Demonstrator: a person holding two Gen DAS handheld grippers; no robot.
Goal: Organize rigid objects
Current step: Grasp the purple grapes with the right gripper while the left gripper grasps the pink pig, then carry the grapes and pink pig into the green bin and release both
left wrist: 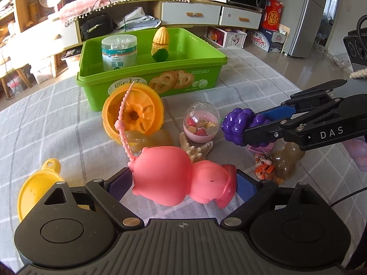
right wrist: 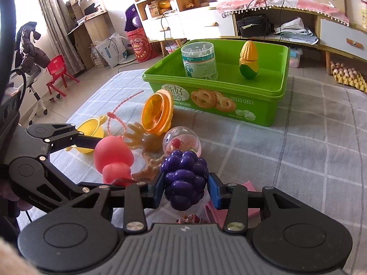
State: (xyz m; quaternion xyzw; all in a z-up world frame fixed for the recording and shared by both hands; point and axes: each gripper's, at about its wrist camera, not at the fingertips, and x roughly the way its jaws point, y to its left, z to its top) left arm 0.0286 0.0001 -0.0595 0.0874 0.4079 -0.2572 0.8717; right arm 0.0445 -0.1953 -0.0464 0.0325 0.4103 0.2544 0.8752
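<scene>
My right gripper [right wrist: 185, 189] is squeezing the purple grape toy [right wrist: 183, 178] between its blue pads, near the green box [right wrist: 263, 112]. My left gripper [left wrist: 183, 183] is standing wide around the pink toy [left wrist: 181, 178]; I cannot tell if the pads are touching it.

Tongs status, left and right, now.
Left tongs: closed on the pink pig toy.
Right tongs: closed on the purple toy grapes.
</scene>
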